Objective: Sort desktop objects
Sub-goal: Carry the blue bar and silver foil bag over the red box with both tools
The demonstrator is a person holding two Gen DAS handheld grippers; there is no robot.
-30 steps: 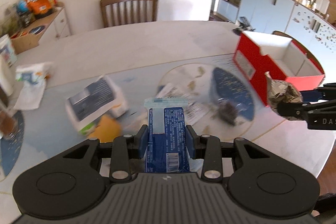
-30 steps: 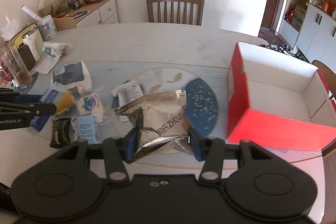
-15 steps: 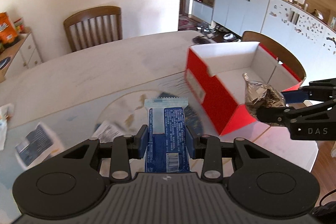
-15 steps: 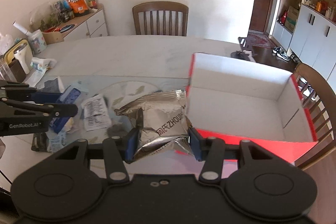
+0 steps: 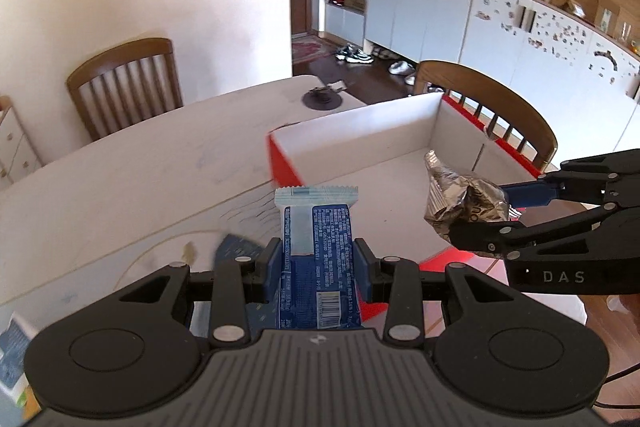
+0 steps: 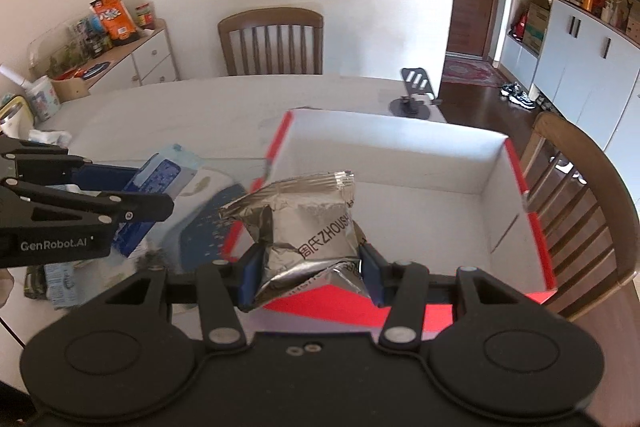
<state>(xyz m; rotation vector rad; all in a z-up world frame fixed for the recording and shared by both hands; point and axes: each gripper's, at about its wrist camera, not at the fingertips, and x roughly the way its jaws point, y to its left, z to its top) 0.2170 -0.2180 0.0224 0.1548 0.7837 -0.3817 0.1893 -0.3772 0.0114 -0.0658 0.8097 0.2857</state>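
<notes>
Right wrist view, from its left edge inward: the left gripper (image 6: 160, 187) reaches in with its jaws closed partway on a blue wrapper (image 6: 160, 183), held above the table (image 6: 168, 107) just short of the red box (image 6: 536, 223). Some loose packets (image 6: 60, 279) lie on the table below it. Further right, the right gripper (image 6: 310, 263) clamps a crumpled silver foil packet (image 6: 308, 223) at about half opening, the packet poised over the box's near wall and white floor.

In the left wrist view the same order holds: the blue wrapper (image 5: 318, 259) stands upright between the left gripper's (image 5: 316, 269) pads, its crimped end reaching toward the box corner (image 5: 280, 159), and the right gripper (image 5: 472, 215) comes in from the right with the foil packet (image 5: 464, 203) over the box interior.

Judged from this, the blue wrapper risks dropping outside or catching on the near red wall if released now, since it looks not yet over the opening. The two grippers converge on one box, so they could knock together. The light foil packet may cling to a pad.
</notes>
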